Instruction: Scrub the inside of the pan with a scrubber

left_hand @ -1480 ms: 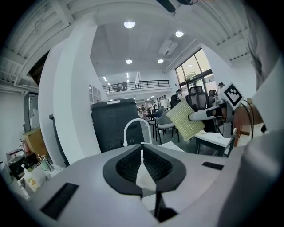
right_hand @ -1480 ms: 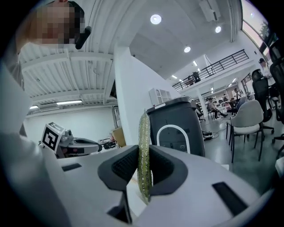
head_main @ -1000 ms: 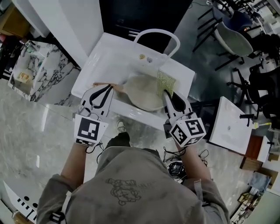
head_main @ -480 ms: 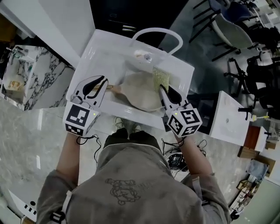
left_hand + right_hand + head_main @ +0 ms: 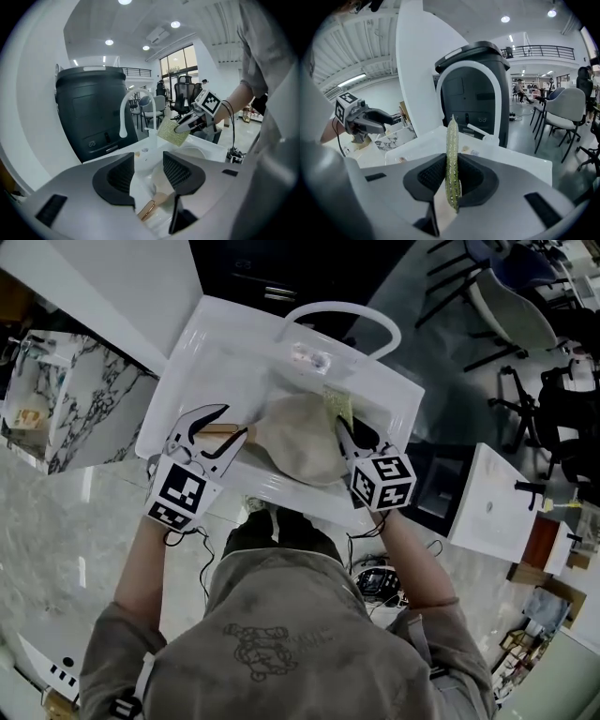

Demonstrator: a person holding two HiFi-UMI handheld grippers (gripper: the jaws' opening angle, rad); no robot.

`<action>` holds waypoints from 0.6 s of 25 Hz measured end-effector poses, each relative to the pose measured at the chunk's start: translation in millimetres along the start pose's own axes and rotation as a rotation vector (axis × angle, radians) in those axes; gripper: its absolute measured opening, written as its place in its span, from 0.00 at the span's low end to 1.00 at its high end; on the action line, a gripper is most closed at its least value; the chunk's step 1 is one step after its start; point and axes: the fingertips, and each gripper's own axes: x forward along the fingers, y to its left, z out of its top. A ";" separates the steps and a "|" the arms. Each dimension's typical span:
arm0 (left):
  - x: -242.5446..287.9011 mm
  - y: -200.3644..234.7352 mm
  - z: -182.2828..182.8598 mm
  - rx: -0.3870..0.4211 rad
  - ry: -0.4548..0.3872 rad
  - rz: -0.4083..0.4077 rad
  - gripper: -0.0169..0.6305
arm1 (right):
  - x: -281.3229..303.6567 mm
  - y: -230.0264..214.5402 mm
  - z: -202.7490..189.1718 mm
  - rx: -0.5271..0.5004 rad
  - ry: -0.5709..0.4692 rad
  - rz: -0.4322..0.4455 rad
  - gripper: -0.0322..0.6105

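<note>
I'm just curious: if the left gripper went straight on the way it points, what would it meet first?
Likely the pan handle, low in the gap ahead of the left gripper; its jaws have just been opening and press on nothing. Depth is unclear.

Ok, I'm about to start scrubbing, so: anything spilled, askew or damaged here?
Nothing stands out. The beige round pan lies in the white sink, and the right hand-held gripper clamps the yellow-green scrubber sheet edge-on.

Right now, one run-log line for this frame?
left gripper: jaws have just been opening, pan handle between them, ungripped | right gripper: shut on scrubber | scrubber: at pan rim, contact unclear | pan: in sink
</note>
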 end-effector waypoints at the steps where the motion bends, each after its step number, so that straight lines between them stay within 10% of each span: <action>1: 6.4 -1.6 -6.2 0.004 0.026 -0.018 0.32 | 6.7 -3.5 -6.5 0.001 0.018 0.004 0.16; 15: 88.7 -17.8 -93.2 0.092 0.251 -0.281 0.37 | 71.5 -39.9 -70.0 0.046 0.161 0.013 0.16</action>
